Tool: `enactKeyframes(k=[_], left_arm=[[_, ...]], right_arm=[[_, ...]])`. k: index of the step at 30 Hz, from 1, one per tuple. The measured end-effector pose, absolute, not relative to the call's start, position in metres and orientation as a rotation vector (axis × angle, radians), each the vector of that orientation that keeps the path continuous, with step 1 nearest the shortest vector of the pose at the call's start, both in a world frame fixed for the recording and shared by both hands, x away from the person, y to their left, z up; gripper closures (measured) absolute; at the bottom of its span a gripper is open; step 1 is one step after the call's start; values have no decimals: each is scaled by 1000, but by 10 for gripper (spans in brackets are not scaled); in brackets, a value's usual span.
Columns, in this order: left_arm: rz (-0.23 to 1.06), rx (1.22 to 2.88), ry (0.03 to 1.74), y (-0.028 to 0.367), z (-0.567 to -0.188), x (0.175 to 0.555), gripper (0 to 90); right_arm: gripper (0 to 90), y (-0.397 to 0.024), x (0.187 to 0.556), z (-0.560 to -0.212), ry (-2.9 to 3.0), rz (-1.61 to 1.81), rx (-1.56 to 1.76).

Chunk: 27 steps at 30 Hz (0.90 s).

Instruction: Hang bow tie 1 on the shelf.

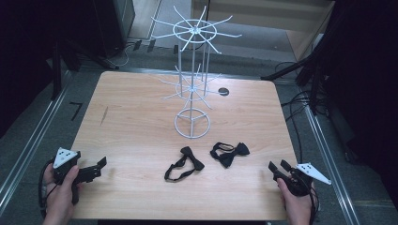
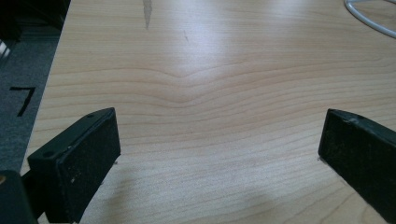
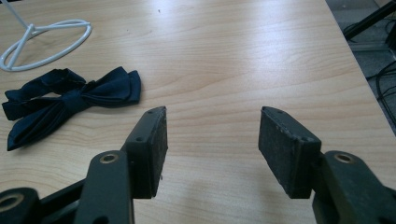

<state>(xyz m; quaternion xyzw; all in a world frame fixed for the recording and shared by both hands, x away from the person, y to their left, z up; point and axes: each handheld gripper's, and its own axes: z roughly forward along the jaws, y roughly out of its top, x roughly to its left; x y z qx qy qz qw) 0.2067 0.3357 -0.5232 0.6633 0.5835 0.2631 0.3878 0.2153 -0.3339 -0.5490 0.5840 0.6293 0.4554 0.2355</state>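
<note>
Jaws on both tools stand apart with nothing between them. The right gripper has its pads partly spread over bare wood, and the left gripper has its pads spread wider, also over bare wood.

Two bow ties lie on the table between the tools: the right bow tie is the nearer one to the right gripper, just ahead and inward of it, and the left bow tie, with its strap curled in a loop, lies mid-table. Behind them stands the white wire rack, its arms bare.

Risks, as I judge them: the ties are soft and flat, so a pinch could catch only the strap and leave the bow dangling or slipping out. The right jaws, half spread, may ride over the bunched fabric and push it instead of straddling it. The rack is light and tall; a knock on an arm or the ring base could spin or tip it. The arms are thin, so a strap loop could miss and drop.

Each hand grips its tool from below near the front edge, the left hand at the left corner, the right hand at the right. Both tools are low, pointing forward and slightly inward.
</note>
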Motion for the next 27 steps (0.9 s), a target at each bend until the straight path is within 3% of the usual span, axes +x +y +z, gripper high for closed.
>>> enactKeyframes(k=[27], left_arm=[[651, 1664, 1447, 337, -523, 207, 0]], right_arm=[[430, -269, 213, -523, 1830, 1331, 1447]])
